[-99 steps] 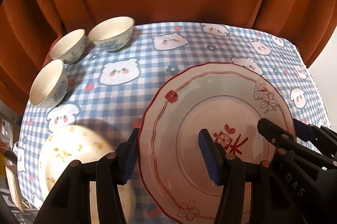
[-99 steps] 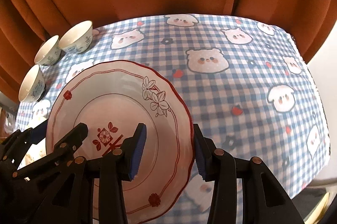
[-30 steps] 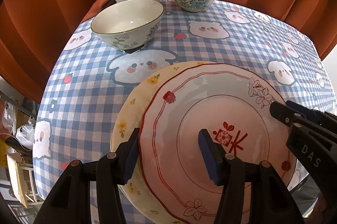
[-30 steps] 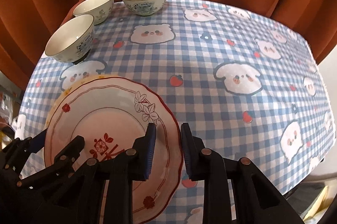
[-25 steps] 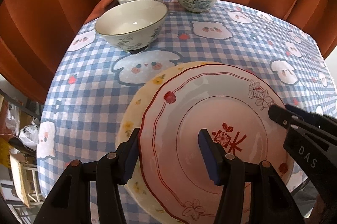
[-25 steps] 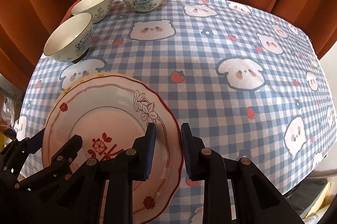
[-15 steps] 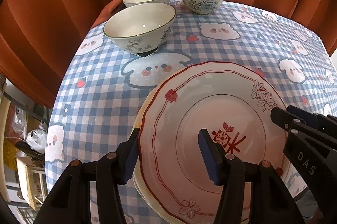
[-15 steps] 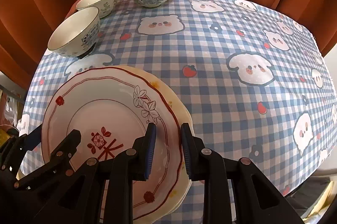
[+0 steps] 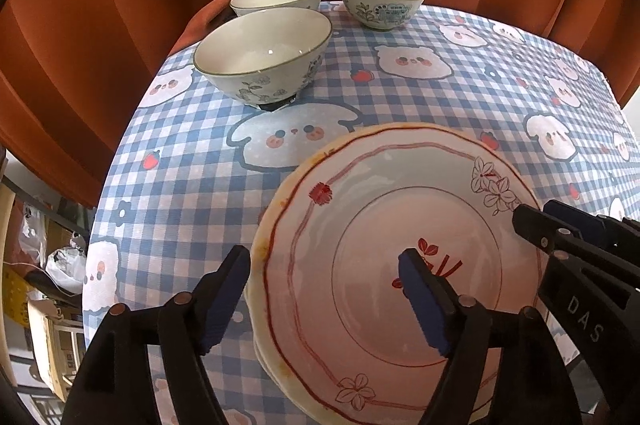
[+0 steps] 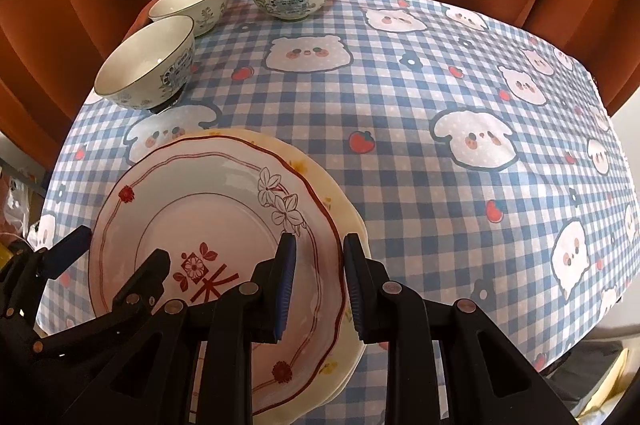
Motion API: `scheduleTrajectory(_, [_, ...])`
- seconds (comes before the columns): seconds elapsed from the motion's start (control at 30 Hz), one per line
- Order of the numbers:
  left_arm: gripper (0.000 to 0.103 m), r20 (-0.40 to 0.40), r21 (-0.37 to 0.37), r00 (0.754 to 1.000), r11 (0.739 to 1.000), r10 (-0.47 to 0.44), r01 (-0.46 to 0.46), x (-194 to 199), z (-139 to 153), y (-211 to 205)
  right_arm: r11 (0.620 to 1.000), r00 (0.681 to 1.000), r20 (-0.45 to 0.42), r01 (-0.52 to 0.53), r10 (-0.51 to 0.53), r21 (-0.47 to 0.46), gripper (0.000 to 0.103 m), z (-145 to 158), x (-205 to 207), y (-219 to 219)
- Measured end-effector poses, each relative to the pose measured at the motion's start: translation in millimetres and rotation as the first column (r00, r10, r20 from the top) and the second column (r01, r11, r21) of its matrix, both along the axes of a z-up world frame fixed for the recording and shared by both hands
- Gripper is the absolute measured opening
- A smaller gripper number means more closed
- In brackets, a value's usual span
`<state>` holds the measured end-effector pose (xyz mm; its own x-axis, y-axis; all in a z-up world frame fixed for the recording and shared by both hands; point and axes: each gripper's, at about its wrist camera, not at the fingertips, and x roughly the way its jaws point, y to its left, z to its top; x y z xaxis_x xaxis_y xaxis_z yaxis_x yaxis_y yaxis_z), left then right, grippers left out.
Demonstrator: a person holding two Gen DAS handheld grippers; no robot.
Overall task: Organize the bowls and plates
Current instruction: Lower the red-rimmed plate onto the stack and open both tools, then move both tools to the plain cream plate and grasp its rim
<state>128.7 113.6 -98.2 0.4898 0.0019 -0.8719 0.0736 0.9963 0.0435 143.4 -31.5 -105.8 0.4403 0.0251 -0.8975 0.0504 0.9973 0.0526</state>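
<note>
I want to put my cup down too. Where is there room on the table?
The widest bare tablecloth runs from the stacked plates to the right edge. A narrower strip lies between the plates and the bowls. It is crowded at the back left, where three bowls cluster.

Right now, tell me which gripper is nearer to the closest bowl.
Left. The left gripper straddles the plate's left rim, on the bowl's side; the right gripper grips the plate's right rim, farther from the bowl.
</note>
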Motion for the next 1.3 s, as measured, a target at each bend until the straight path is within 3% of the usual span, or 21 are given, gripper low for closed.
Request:
scheduleTrajectory(0.17, [0.084, 0.029, -0.018, 1.0, 1.0, -0.003, 0.004, 2, 16, 11, 0.999, 1.0, 0.029, 0.002, -0.003, 0.034, 0.056, 12, -1, 5])
scheduleTrajectory(0.43, [0.085, 0.084, -0.034, 0.995, 0.998, 0.048, -0.045, 21, 44, 34, 0.998, 0.995, 0.097, -0.042, 0.038, 0.044, 0.056, 40, 18, 30])
scheduleTrajectory(0.73, [0.085, 0.147, -0.025, 0.981, 0.992, 0.129, -0.127, 66, 62, 59, 0.995, 0.979, 0.185, -0.095, 0.086, 0.042, 0.056, 65, 67, 54])
scheduleTrajectory(1.03, [0.084, 0.154, 0.013, 0.972, 0.984, 0.175, -0.179, 120, 54, 76, 0.991, 0.974, 0.2, -0.119, 0.104, 0.065, 0.056, 61, 130, 77])
scheduleTrajectory(1.3, [0.073, 0.102, 0.004, 0.98, 0.985, 0.169, -0.171, 163, 29, 82, 0.99, 0.981, 0.157, -0.122, 0.11, 0.067, 0.056, 38, 178, 90])
